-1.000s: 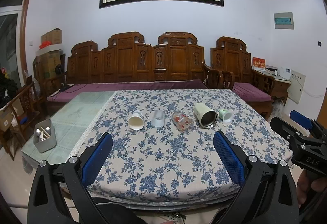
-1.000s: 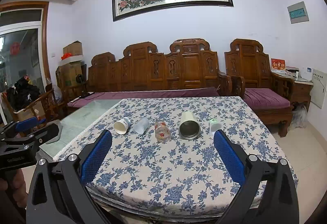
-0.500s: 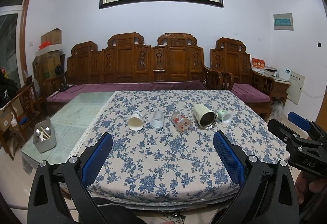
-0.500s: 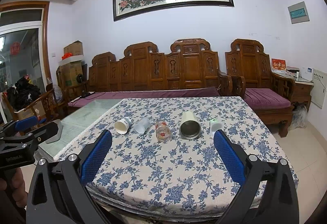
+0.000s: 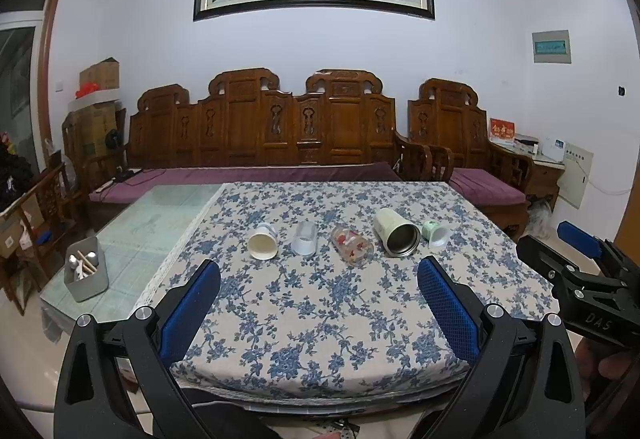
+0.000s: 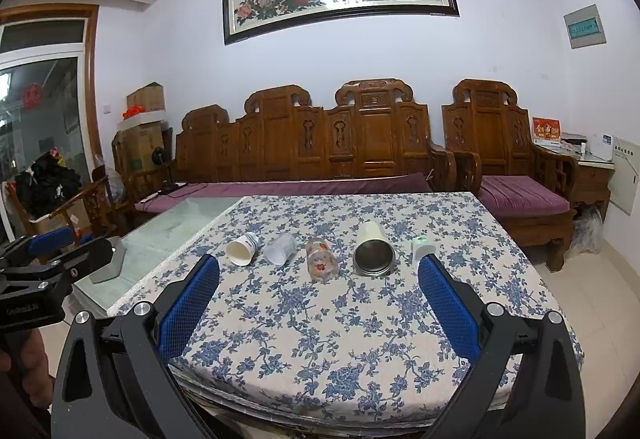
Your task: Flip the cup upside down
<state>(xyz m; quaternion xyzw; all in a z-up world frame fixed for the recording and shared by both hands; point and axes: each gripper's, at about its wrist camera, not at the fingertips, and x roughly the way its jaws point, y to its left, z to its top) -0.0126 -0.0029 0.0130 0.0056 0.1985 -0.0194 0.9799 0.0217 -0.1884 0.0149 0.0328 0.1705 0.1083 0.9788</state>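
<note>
Several cups lie on their sides in a row on the floral tablecloth (image 5: pixel 320 303): a white paper cup (image 5: pixel 263 241), a clear plastic cup (image 5: pixel 305 237), a glass with red print (image 5: pixel 352 245), a cream steel-lined tumbler (image 5: pixel 396 233) and a small green-white cup (image 5: pixel 435 232). The same row shows in the right wrist view, from the paper cup (image 6: pixel 241 249) to the tumbler (image 6: pixel 374 249). My left gripper (image 5: pixel 319 297) is open and empty, near the table's front edge. My right gripper (image 6: pixel 319 293) is open and empty, also short of the cups.
A grey holder with utensils (image 5: pixel 86 273) stands on the bare glass part of the table at left. Carved wooden benches with purple cushions (image 5: pixel 256 175) line the far side. The right gripper shows at the left view's right edge (image 5: pixel 580 279).
Both grippers have drifted slightly; the cups have not moved and both stay open.
</note>
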